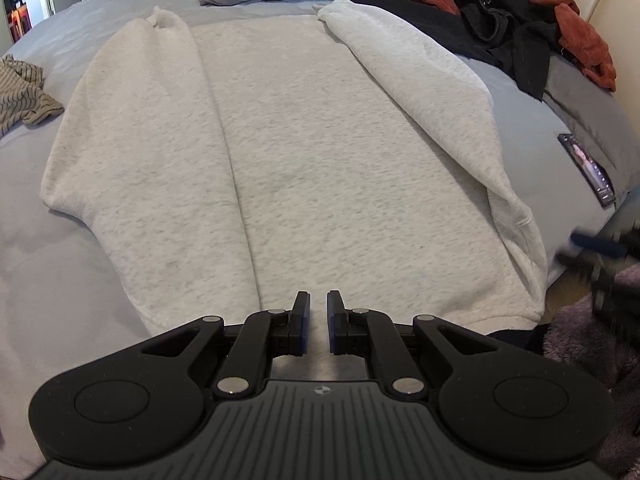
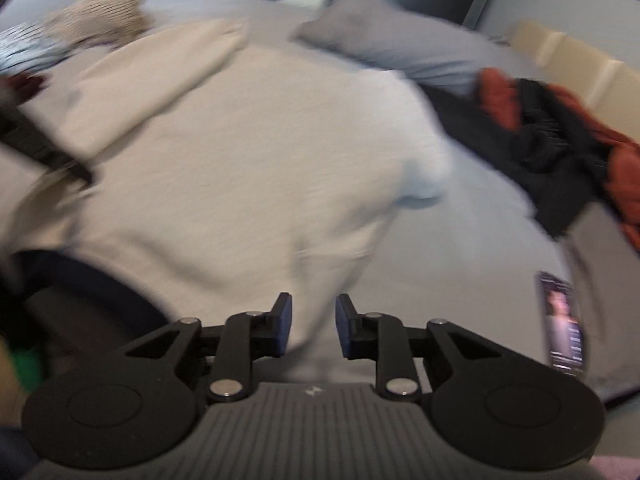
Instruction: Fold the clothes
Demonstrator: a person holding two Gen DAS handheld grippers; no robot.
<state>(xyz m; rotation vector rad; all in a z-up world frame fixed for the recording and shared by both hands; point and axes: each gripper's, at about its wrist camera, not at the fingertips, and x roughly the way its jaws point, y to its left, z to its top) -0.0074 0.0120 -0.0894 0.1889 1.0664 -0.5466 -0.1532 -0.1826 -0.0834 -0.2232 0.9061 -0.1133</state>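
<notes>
Currently the sweatshirt (image 1: 304,168) lies flat on the bed (image 1: 36,264), long axis running straight away from the left tongs (image 1: 318,322), hem nearest. Left tongs sit slightly apart, empty; right tongs (image 2: 313,330) apart, empty, at its right hem corner.

The left gripper (image 1: 318,322) has its jaws slightly apart and grips nothing. The right gripper (image 2: 313,326) has a wider gap between its jaws, also empty.
</notes>
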